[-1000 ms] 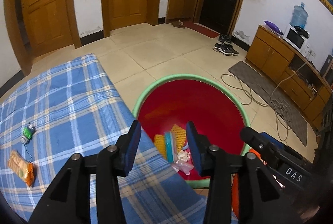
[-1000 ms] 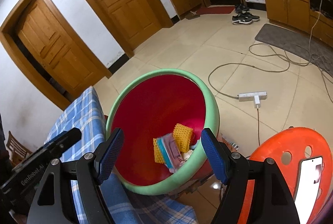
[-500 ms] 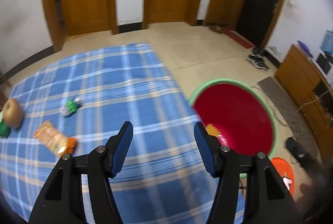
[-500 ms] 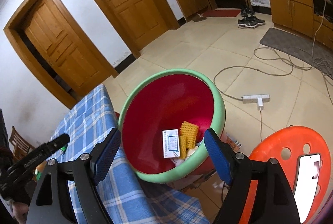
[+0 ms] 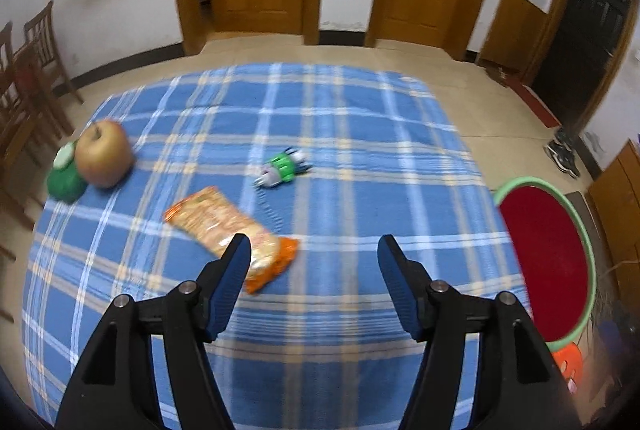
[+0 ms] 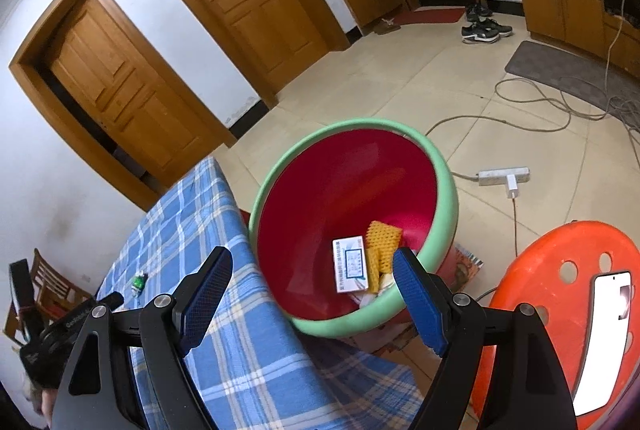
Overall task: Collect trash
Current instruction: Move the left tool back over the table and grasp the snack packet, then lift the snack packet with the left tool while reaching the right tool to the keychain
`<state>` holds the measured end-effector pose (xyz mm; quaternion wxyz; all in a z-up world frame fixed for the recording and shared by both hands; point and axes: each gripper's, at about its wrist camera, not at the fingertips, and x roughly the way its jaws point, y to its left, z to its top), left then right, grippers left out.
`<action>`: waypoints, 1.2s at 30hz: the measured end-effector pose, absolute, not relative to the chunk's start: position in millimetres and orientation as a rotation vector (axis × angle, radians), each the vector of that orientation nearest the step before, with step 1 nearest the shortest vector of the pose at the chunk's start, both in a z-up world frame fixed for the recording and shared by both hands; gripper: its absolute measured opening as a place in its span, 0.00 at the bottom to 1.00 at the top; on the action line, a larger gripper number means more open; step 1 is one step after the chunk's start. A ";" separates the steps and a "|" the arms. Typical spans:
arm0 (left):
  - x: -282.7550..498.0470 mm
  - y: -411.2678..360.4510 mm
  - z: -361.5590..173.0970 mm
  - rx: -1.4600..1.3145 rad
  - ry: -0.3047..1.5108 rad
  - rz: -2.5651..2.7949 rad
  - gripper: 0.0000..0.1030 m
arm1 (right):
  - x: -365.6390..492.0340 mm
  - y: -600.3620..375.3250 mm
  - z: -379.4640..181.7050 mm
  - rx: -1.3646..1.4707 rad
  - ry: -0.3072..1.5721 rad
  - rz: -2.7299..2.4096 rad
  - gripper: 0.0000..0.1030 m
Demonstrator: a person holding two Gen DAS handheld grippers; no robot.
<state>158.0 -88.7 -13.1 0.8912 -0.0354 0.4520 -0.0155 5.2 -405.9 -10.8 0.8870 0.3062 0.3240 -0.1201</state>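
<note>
An orange snack wrapper (image 5: 232, 226) lies on the blue plaid tablecloth (image 5: 360, 158), just ahead of the left finger of my left gripper (image 5: 314, 250). Its jaws are opening and hold nothing. A small green and white toy (image 5: 282, 170) lies farther back on the cloth. The red basin with a green rim (image 6: 444, 182) stands beside the table's edge and holds a white box (image 6: 350, 264), yellow foam netting (image 6: 382, 242) and other scraps. My right gripper (image 6: 310, 270) hovers open and empty over the basin's near rim. The same red basin (image 5: 548, 262) shows at the right in the left wrist view.
An apple (image 5: 104, 158) and a green capped container (image 5: 64, 176) rest at the cloth's left edge. An orange stool (image 6: 560, 294) carries a phone (image 6: 600, 334). A power strip (image 6: 504, 176) and cables lie on the tiled floor. Wooden chairs (image 5: 28, 70) stand left.
My left gripper swung left from over the basin to over the tablecloth, and its jaws widened. A white box now lies face up in the basin. The right gripper barely moved.
</note>
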 end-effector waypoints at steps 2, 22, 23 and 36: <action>160.7 -79.5 -21.0 -0.081 0.955 -0.002 0.64 | 4.8 -402.4 -10.7 0.625 0.679 -0.248 0.81; 194.8 -41.3 -55.9 -0.173 0.978 0.089 0.65 | 11.0 -384.4 -9.8 0.578 0.708 -0.218 0.81; 194.6 -42.7 -58.2 -0.171 0.983 0.080 0.65 | 11.1 -384.0 -9.6 0.577 0.708 -0.217 0.81; 160.2 -41.2 -58.7 -0.150 0.960 -0.024 0.48 | 7.9 -366.7 3.1 0.559 0.701 -0.173 0.81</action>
